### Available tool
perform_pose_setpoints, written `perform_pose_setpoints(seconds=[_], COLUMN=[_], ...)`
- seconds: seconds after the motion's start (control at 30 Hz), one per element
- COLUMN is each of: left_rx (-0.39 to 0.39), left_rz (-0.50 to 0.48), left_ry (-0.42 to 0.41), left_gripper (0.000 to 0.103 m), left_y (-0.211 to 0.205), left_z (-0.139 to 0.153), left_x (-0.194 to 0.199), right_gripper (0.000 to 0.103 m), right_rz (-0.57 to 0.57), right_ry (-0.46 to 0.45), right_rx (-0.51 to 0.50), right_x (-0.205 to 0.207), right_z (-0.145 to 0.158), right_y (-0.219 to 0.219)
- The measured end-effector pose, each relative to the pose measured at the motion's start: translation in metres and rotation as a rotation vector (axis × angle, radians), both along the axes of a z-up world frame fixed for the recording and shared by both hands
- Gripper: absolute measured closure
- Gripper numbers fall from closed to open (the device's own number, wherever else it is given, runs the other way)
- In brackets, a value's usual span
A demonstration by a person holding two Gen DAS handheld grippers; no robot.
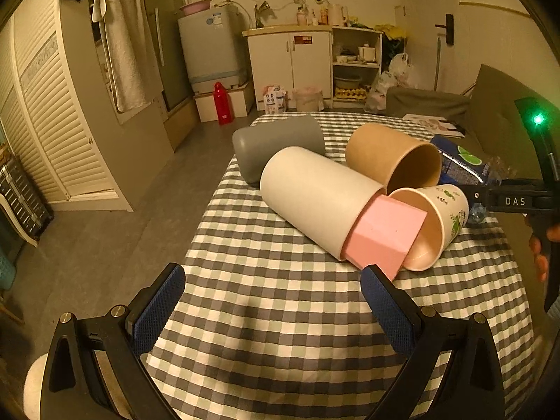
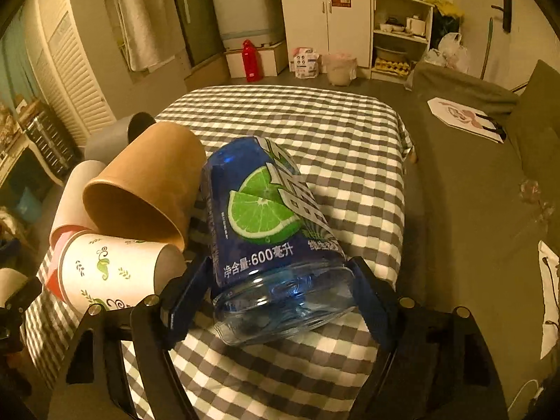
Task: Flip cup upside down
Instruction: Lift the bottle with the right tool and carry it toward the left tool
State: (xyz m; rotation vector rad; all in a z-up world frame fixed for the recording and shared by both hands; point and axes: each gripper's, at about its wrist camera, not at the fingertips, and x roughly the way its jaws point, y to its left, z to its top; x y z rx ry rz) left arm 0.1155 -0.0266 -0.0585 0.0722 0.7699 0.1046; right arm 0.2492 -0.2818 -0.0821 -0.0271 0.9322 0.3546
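Observation:
Several cups lie on their sides on the checked tablecloth [image 1: 266,301]: a grey cup [image 1: 273,147], a cream cup [image 1: 315,199], a brown paper cup [image 1: 388,154] and a white leaf-printed paper cup [image 1: 441,217]. A pink block [image 1: 385,234] sits at the mouths of the cream and printed cups. My left gripper [image 1: 273,311] is open and empty, in front of the cream cup. My right gripper [image 2: 280,297] has its fingers around the base of a blue lime-label bottle [image 2: 266,217] lying on the cloth. The brown cup [image 2: 147,182] and printed cup [image 2: 108,266] lie just left of it.
The table's left edge drops to the floor [image 1: 105,231]. A grey sofa [image 2: 472,182] with a paper bag [image 2: 465,119] is to the right. Cabinets [image 1: 290,63], a washing machine [image 1: 213,49] and a red bottle [image 1: 222,103] stand at the far wall.

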Motion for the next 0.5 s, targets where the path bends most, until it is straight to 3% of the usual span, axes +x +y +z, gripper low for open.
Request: perform_pose_setpoints(seconds=[0.17, 0.5], left_rx=[-0.01, -0.031], left_rz=[0.01, 0.008], left_ry=[-0.016, -0.082], left_gripper=[0.0, 0.0], left_y=[0.0, 0.004], left_z=[0.008, 0.029], left_x=[-0.007, -0.041], right_gripper=[0.025, 0.026], right_rz=[-0.082, -0.202], right_ry=[-0.022, 0.022], right_rx=[0.033, -0.048], right_x=[-0.026, -0.148], right_z=[0.018, 0.03], right_y=[-0.012, 0.014])
